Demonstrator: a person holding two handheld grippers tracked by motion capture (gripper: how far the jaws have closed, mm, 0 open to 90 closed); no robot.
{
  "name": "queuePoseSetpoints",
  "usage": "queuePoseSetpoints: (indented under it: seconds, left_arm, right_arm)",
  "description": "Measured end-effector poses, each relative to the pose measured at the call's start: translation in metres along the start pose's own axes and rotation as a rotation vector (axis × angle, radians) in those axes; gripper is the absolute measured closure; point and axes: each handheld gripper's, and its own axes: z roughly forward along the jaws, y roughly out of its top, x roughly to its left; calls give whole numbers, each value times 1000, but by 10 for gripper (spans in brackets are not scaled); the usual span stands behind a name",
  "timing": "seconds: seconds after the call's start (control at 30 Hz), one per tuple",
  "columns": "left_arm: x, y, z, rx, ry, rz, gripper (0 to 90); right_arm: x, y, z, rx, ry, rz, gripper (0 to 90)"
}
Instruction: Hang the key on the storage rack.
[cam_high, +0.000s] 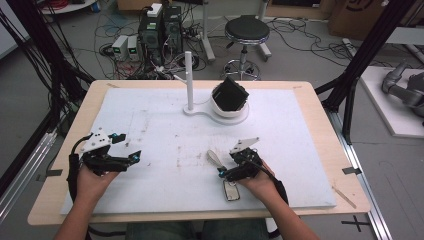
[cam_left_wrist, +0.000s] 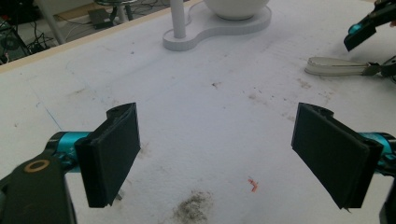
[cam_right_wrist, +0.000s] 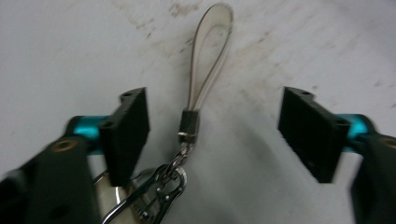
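A pale strap loop (cam_right_wrist: 210, 51) lies on the white mat, joined by a black ferrule to a metal clasp and ring (cam_right_wrist: 164, 185). My right gripper (cam_right_wrist: 215, 130) hangs low over it, open, jaws either side of the ferrule without touching it. From above, the strap (cam_high: 215, 158) runs out past my right gripper (cam_high: 222, 172), and a small dark-framed tag (cam_high: 231, 190) lies under the hand. My left gripper (cam_high: 135, 157) rests at the mat's left, open with nothing between its jaws (cam_left_wrist: 224, 158).
A white stand (cam_high: 216, 112) with an upright post (cam_high: 189, 80) and a bowl holding a black block (cam_high: 229, 94) stands at the back centre. The white mat (cam_high: 165, 130) covers the wooden table. A stool and cables are on the floor beyond.
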Motion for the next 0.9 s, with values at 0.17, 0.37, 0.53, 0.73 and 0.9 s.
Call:
queuePoseSetpoints:
  seconds: [0.17,0.37,0.53,0.73,0.9]
  left_arm:
    - [0,0,0,4,-2,0,155]
    - [0,0,0,6,-1,1,155]
    - [-1,1,0,2,0,4,155]
    - [2,1,-3,-6,4,-3,155]
    - [3,0,-4,-8,10,-4,155]
  right_arm:
    - [5,-1,4,48,-16,-40,467]
    - [10,-1,0,54,9,-105,821]
    - [11,0,-2,50,-1,-133,831]
    - [7,8,-15,-77,-17,-82,831]
    - [-2,15,-26,-169,-42,-37,831]
